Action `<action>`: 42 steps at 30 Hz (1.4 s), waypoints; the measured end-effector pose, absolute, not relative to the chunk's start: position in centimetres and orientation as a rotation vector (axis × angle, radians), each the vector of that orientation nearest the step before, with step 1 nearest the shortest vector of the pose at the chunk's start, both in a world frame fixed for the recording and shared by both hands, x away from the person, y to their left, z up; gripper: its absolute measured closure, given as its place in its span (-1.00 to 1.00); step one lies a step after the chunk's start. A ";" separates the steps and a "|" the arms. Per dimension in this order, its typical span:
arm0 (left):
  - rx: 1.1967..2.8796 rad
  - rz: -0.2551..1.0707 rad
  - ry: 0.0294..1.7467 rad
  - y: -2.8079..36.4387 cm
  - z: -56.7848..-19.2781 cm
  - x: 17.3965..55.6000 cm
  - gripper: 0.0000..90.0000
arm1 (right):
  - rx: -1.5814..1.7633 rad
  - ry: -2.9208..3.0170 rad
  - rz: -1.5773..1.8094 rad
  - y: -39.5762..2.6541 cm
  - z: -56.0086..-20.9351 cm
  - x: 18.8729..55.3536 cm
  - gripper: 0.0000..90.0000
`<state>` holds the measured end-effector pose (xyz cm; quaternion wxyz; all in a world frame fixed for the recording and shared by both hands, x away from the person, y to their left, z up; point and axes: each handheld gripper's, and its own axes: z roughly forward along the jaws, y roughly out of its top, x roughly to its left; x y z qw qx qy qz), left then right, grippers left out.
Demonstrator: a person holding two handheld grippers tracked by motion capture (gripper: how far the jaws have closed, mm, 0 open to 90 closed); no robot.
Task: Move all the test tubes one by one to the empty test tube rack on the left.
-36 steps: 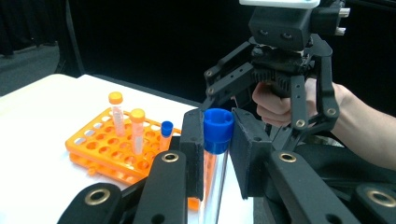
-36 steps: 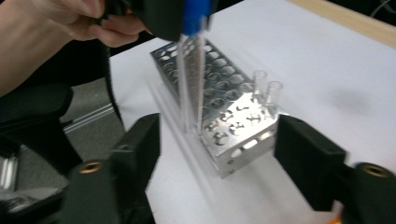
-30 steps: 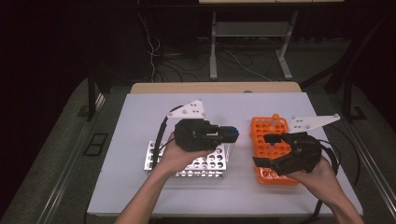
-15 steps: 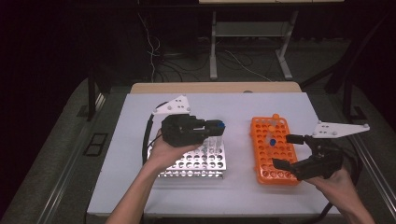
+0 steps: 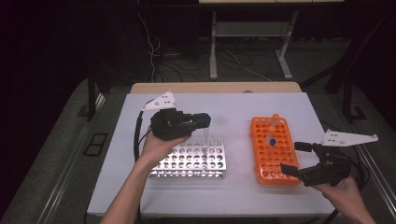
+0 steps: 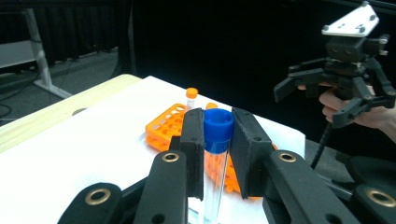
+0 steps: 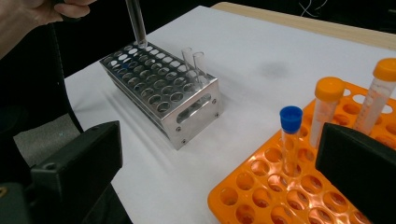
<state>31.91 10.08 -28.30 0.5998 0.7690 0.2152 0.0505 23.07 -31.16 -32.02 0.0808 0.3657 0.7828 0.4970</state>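
Note:
My left gripper (image 5: 204,121) is shut on a clear tube with a blue cap (image 6: 218,125), gripped just under the cap. The tube hangs upright, its lower end (image 7: 138,25) just above the holes of the metal rack (image 5: 191,159). Two uncapped clear tubes (image 7: 194,59) stand at one end of that rack. To the right lies the orange rack (image 5: 273,151), holding a blue-capped tube (image 7: 290,136) and two orange-capped tubes (image 7: 328,108). My right gripper (image 5: 292,157) is open at the orange rack's near right corner, with nothing between its jaws.
Both racks sit on a white table (image 5: 233,112) with a wooden strip along its far edge. Bare tabletop separates the racks. Cables trail from both grippers. Dark floor, cables and a desk frame lie beyond the table.
My right gripper has pulled back from over the orange rack, to the right and toward the person. My left gripper has shifted slightly left with the tube over the metal rack.

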 end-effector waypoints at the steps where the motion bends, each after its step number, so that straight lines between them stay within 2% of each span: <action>1: 1.777 0.125 0.509 10.3 -28.7 32.3 0.65 | 1.097 2.338 1.485 -31.2 -32.1 23.0 -0.99; 17: 1.746 0.130 0.599 11.0 -32.7 34.9 0.65 | 1.140 2.338 1.493 -31.8 -34.3 23.0 -0.99; 42: 1.750 0.142 0.610 10.3 -35.7 35.7 0.66 | 1.150 2.343 1.503 -32.1 -35.0 23.0 -0.99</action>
